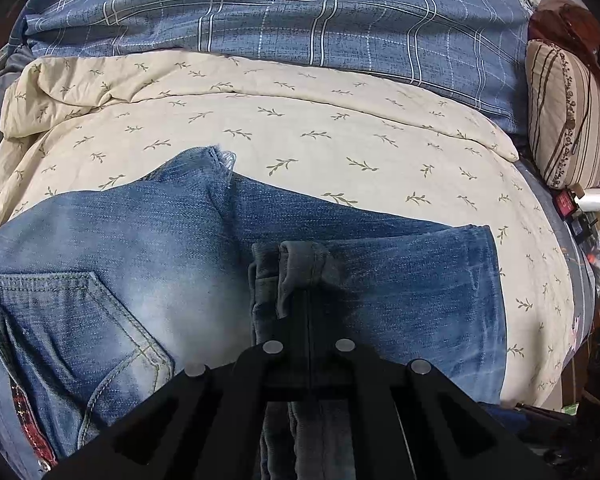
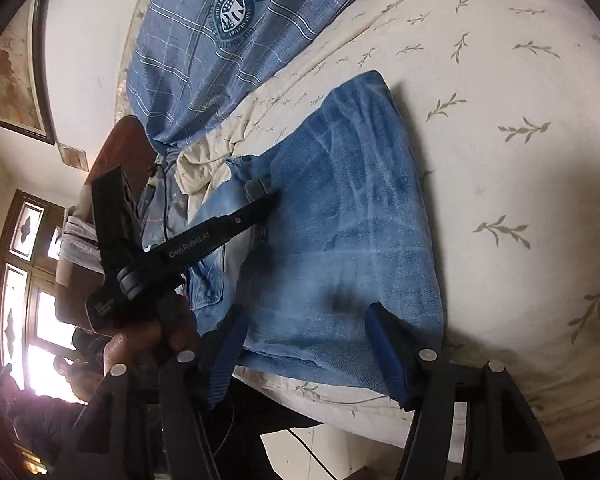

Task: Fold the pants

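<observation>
Blue jeans (image 1: 148, 248) lie on a cream leaf-print blanket (image 1: 300, 128), back pocket at the lower left in the left wrist view. My left gripper (image 1: 309, 300) is shut on a greyish hem of the jeans (image 1: 296, 264), which drapes over its tips. In the right wrist view that left gripper (image 2: 269, 199) slants in from the left, held by a hand (image 2: 148, 336), and pinches the same hem (image 2: 256, 186). My right gripper (image 2: 306, 320) stands open at the near edge of the folded jeans (image 2: 340, 208). Denim lies between its blue pads (image 2: 384, 356).
A blue plaid duvet (image 1: 320, 40) with a round crest lies beyond the blanket. A striped pillow (image 1: 572, 120) sits at the right edge of the bed. Windows (image 2: 24, 264) and a framed picture (image 2: 12, 80) are on the wall. Floor and a cable (image 2: 312, 452) show below the bed edge.
</observation>
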Available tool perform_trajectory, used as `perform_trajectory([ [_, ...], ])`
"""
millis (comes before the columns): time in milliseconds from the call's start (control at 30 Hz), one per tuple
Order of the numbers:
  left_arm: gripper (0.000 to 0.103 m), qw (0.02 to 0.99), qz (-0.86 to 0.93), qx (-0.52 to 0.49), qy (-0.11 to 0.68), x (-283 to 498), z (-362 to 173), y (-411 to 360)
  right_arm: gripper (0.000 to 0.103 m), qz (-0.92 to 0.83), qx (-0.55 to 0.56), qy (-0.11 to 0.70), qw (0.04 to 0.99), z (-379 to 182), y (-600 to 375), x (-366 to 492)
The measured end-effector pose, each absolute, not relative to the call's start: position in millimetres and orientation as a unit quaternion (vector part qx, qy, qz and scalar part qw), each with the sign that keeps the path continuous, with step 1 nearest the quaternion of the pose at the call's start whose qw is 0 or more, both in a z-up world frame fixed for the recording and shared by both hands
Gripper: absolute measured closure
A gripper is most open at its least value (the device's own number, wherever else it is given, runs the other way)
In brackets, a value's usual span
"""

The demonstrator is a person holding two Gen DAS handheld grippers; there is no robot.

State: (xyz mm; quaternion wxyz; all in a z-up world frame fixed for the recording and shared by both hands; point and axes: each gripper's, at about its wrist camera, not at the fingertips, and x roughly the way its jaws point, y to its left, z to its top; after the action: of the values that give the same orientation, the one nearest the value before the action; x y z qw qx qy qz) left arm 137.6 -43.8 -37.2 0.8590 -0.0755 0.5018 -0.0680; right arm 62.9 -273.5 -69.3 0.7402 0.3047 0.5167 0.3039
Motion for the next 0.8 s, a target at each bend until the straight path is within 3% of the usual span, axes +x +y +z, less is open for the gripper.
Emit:
perform_trajectory([
  [167, 0.1, 0.855, -0.065, -0.098, 0.505, 132.0, -29.1, -38.5, 0.038, 0.315, 0.322, 0.508, 0.735, -76.1, -283.0, 62.2],
  [300, 0.063, 0.87, -0.093, -0.126, 0.468, 93.3, -8.3, -28.7, 0.038, 0.318, 0.343, 0.505, 0.725, -78.1, -283.8, 64.8],
  [333, 0.06, 0.873, -0.105, -0.122, 0.461, 82.6, -7.3, -29.2, 0.038, 0.319, 0.347, 0.504, 0.723, -79.0, -285.1, 64.9],
  [500, 0.06, 0.859, -0.094, -0.025, 0.502, 62.9, -44.1, -49.7, 0.037, 0.317, 0.362, 0.493, 0.725, -67.4, -290.8, 63.8],
  [567, 0.057, 0.87, -0.085, -0.001, 0.486, 58.2, -47.4, -54.0, 0.037, 0.319, 0.357, 0.463, 0.746, -47.9, -298.0, 64.5],
  [800, 0.057, 0.869, -0.093, -0.017, 0.486, 57.0, -48.3, -49.4, 0.037, 0.232, 0.271, 0.484, 0.799, -30.6, -303.8, 132.2],
])
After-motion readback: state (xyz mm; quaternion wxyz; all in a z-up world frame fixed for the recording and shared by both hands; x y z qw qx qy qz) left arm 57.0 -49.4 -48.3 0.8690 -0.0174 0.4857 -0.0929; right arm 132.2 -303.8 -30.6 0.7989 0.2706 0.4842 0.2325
